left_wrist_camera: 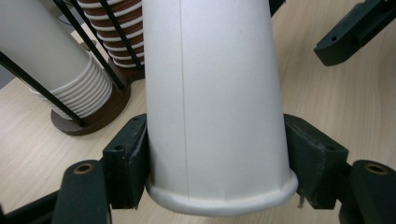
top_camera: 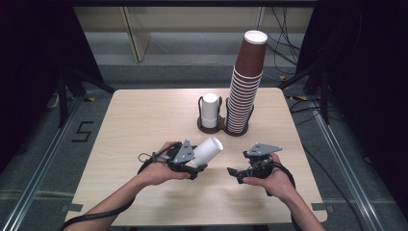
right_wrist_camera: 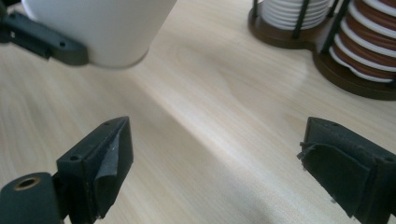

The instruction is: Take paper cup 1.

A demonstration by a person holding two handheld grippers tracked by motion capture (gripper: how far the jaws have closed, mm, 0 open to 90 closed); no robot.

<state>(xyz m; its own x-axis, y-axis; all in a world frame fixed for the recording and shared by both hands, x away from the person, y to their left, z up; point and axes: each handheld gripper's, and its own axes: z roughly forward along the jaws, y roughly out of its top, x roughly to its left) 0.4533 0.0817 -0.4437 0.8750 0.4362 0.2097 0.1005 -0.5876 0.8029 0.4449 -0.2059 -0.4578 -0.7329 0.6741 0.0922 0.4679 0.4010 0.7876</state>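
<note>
A white paper cup (top_camera: 209, 150) lies tilted above the near middle of the table, its closed bottom pointing away toward the back right. My left gripper (top_camera: 198, 166) is shut on it just above the rolled rim; in the left gripper view both pads press on the cup's (left_wrist_camera: 215, 93) sides. To its right, my right gripper (top_camera: 235, 174) points left toward the cup and stands open. In the right gripper view nothing but bare wood lies between the right gripper's (right_wrist_camera: 219, 172) jaws, and the cup (right_wrist_camera: 102, 28) hangs at the upper left.
At the back of the wooden table (top_camera: 144, 120), a dark double holder (top_camera: 222, 126) carries a short stack of white cups (top_camera: 210, 110) and, on its right, a tall stack of brown cups (top_camera: 245, 86). Cables trail from both grippers toward the near edge.
</note>
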